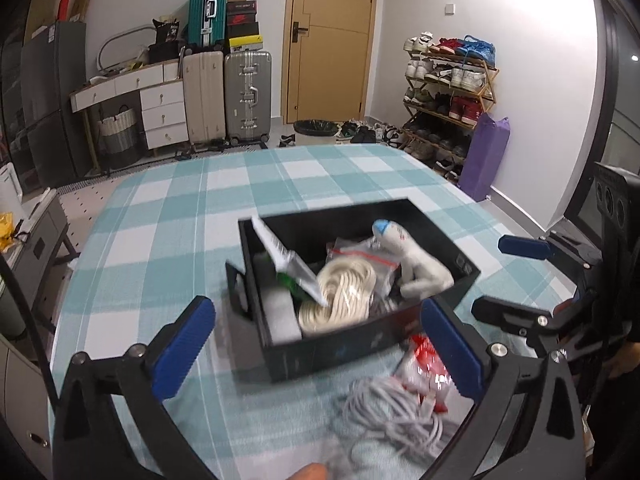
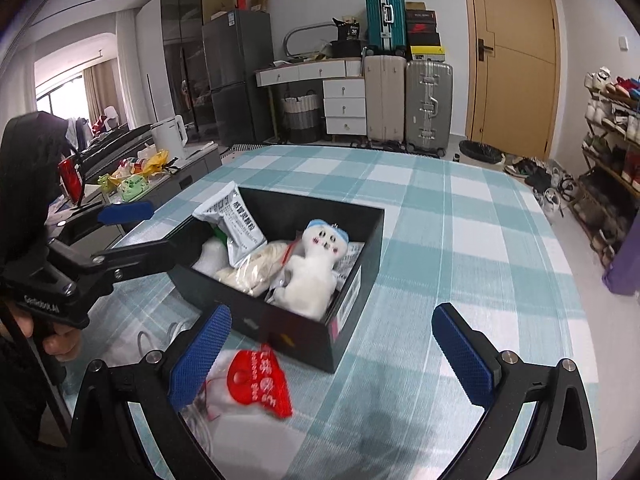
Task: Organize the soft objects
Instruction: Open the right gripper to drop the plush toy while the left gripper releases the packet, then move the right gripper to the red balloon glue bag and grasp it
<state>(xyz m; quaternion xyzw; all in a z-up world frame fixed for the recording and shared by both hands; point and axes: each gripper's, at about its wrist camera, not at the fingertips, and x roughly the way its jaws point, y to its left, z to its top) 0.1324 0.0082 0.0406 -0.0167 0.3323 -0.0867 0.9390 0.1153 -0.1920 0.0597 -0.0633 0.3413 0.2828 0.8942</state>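
Both claws gape, empty, near the black box's [image 2: 280, 322] front wall.

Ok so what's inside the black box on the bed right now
The black box holds a white plush toy, a bagged coil of cream rope, a silver printed pouch leaning on its wall, and something white beside it. Whatever lies beneath them is covered.

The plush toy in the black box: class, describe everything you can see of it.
The plush toy is a small white figure of soft, fuzzy fabric with a blue cap, pink cheeks and dark dot eyes. It has stubby limbs and lies on its back, head toward the far wall of the box, at that box's right end. It rests on clear plastic bags, beside a bagged coil of cream rope. No gripper touches it.
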